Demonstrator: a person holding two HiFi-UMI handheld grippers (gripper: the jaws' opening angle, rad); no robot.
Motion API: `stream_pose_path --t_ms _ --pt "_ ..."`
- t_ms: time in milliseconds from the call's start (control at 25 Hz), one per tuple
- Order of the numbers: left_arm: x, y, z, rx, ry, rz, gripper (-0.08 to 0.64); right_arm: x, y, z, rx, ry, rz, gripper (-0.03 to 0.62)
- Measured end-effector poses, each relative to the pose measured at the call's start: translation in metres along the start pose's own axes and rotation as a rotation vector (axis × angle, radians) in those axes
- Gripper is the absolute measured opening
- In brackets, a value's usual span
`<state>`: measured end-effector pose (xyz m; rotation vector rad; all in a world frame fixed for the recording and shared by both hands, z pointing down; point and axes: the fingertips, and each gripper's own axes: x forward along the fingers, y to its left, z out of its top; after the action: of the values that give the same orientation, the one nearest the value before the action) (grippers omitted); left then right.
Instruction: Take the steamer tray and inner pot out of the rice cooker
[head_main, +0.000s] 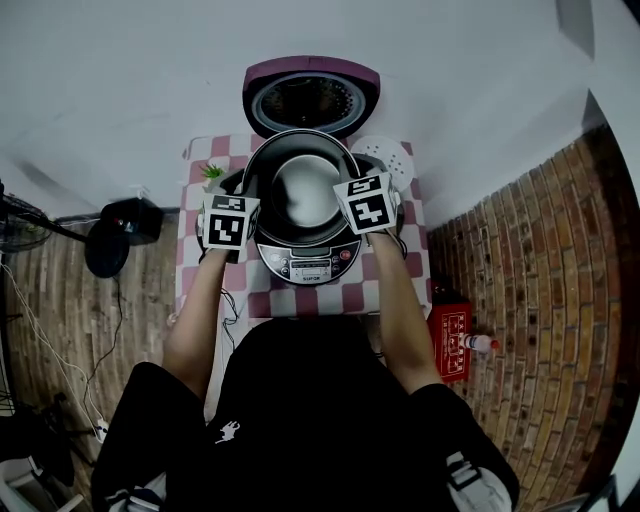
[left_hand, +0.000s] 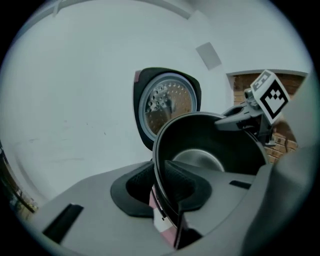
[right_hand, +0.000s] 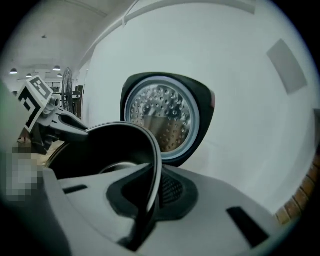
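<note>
Head view has your left gripper (head_main: 240, 198) and right gripper (head_main: 355, 185) clenched on the round black inner pot (head_main: 305, 190) between them; lift it clear.

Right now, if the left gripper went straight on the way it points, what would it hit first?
The inner pot: the left gripper is clamped on its rim, so it would just push the pot. Past the rim, probably the rice cooker's open lid, though depth is unclear.

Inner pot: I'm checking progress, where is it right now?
In the head view the inner pot is centre, over the open rice cooker, its rim pinched on either side by the left gripper and right gripper.
</note>
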<state>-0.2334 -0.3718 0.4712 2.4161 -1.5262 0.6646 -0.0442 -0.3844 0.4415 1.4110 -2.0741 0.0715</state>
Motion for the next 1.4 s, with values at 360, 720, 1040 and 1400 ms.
stream_pose_path --t_ms 360,720,1040,1400 --pt "-0.036 -0.023 0.051 0.020 -0.138 0.076 0.061 -0.048 -0.026 0.024 0.015 -0.178 -0.040 0.006" --pt "-0.057 -0.079 0.090 0.043 -0.204 0.099 0.057 -0.102 -0.071 0.018 0.016 -0.280 -0.076 0.006" --pt "-0.060 -0.138 0.099 0.051 -0.216 0.096 0.055 -0.141 -0.108 -0.013 0.020 -0.312 -0.098 0.006" --pt "-0.057 -0.209 0.107 0.065 -0.225 0.077 0.055 -0.179 -0.153 -0.056 0.038 -0.326 -0.108 0.006"
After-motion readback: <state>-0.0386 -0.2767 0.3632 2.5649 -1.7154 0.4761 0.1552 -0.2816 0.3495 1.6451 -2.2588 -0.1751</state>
